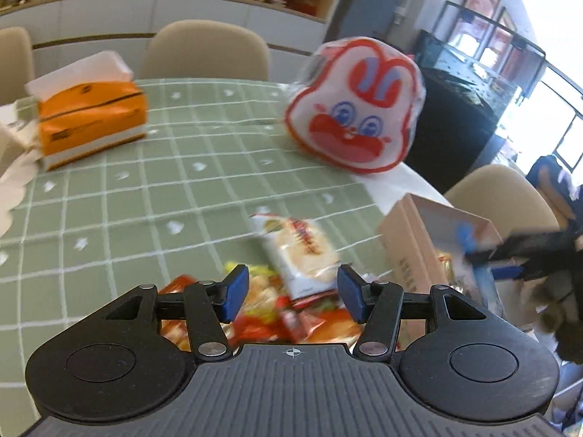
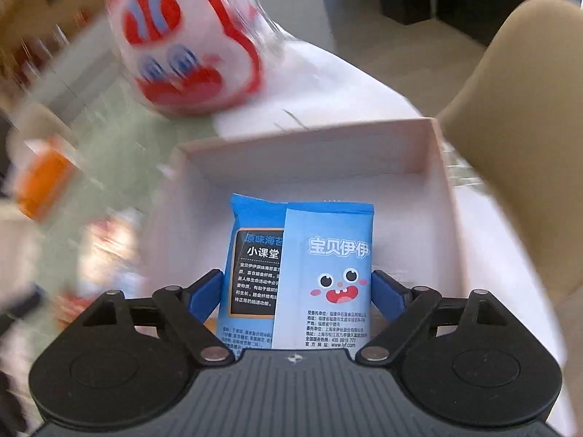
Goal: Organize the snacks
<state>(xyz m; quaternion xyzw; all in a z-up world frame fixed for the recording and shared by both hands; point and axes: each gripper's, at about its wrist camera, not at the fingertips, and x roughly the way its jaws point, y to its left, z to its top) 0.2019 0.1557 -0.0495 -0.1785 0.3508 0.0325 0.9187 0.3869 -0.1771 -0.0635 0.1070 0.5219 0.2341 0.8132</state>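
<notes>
One blue snack packet [image 2: 306,273] stands between the right gripper [image 2: 297,295]'s jaws, over one pink box [image 2: 433,167].
Left gripper [image 1: 293,293] jaws open, empty, above one snack pile [image 1: 291,313] on the green checked surface [image 1: 127,200]; two beige chairs, shelf behind.

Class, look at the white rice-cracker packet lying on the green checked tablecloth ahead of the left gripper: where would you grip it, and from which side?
Grip the white rice-cracker packet across its narrow width near the middle, coming down from above. It lies flat, its long axis running away from the open left gripper, so both long edges look free, probably; its near end meets the snack pile.
</notes>
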